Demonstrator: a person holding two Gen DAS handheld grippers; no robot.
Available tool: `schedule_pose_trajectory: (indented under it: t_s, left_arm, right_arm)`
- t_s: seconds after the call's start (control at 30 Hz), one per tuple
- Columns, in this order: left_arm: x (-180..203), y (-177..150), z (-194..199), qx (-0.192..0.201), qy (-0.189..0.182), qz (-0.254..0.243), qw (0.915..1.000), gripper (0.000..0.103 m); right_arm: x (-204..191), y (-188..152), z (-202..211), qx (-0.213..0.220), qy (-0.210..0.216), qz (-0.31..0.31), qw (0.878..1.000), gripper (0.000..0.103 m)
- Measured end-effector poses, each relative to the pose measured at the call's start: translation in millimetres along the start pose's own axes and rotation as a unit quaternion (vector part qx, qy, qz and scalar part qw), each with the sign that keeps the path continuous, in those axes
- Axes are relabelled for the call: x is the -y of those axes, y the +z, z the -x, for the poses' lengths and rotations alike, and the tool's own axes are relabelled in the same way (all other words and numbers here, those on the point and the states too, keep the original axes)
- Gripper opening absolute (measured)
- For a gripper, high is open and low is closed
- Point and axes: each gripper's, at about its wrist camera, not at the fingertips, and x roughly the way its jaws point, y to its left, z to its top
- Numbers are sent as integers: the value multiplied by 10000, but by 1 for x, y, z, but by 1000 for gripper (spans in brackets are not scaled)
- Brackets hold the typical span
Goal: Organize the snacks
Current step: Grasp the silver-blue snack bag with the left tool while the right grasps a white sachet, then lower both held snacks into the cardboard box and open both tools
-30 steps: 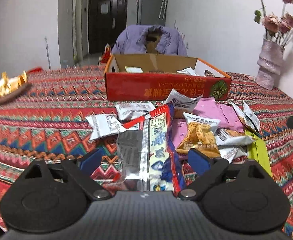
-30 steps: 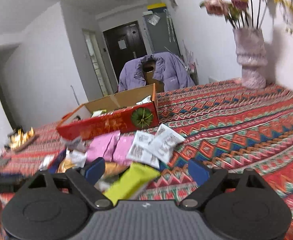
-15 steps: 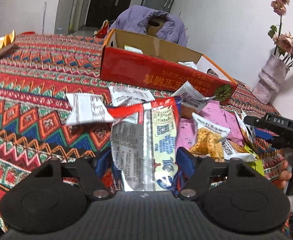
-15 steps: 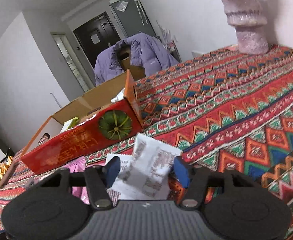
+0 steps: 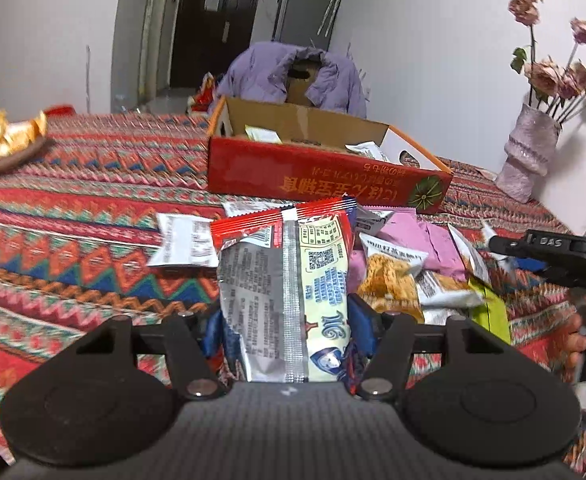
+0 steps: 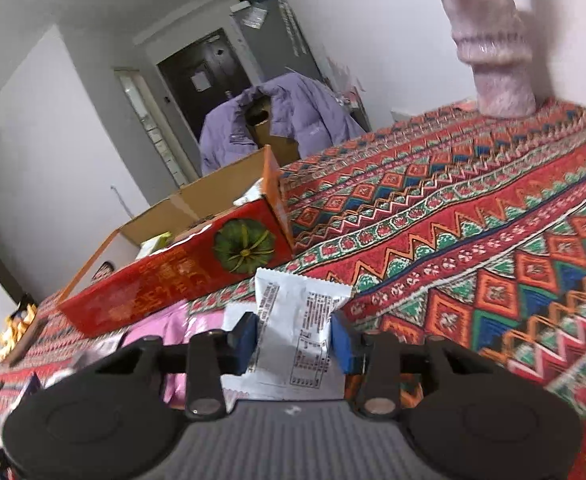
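Observation:
My left gripper (image 5: 287, 330) is shut on a large silver, red and blue snack bag (image 5: 285, 288) and holds it upright above the table. Behind it stands the open red cardboard box (image 5: 325, 178) with a few packets inside. A pile of snack packets (image 5: 409, 276) lies in front of the box. My right gripper (image 6: 295, 342) is shut on a small white snack packet (image 6: 299, 316), lifted near the right end of the red box (image 6: 181, 276). The right gripper also shows at the right in the left wrist view (image 5: 549, 250).
A patterned red tablecloth (image 6: 473, 240) covers the table. A purple vase with flowers (image 5: 529, 160) stands at the far right. A dish of gold-wrapped sweets (image 5: 5, 148) sits at the far left. A chair with a purple jacket (image 5: 293, 76) stands behind the box.
Both grippers went from open to shut on packets. The left one closed on the large bag and raised it. The right one closed on the white packet and lifted it.

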Motion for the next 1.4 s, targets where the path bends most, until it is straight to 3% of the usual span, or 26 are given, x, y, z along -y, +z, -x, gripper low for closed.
schedule_pose_trajectory:
  t_s: [0.27, 0.43, 0.6, 0.87, 1.03, 1.2, 1.4]
  left_arm:
    - [17, -28, 72, 426, 672, -399, 9960, 62]
    - [25, -40, 105, 672, 678, -399, 9946, 62]
    - [31, -43, 118, 721, 650, -385, 9945, 62]
    - [30, -38, 115, 724, 665, -357, 9945, 62]
    - [30, -17, 101, 667, 551, -435, 9953, 62]
    - [30, 28, 70, 543, 307, -478, 9969, 62]
    - [38, 110, 5, 508, 175, -755, 9957, 62]
  right_arm:
    - [-40, -34, 106, 315, -33, 1484, 9884, 39]
    - [-51, -60, 160, 301, 137, 1929, 9807, 39]
    - [-58, -73, 187, 321, 247, 2091, 9771, 39]
    - [-62, -74, 182, 332, 273, 2108, 9766, 39]
    - [-64, -59, 169, 390, 310, 2121, 9760, 39]
    - [-65, -24, 139, 368, 515, 2052, 9767, 39]
    - [-76, 38, 78, 418, 805, 2119, 9731, 39]
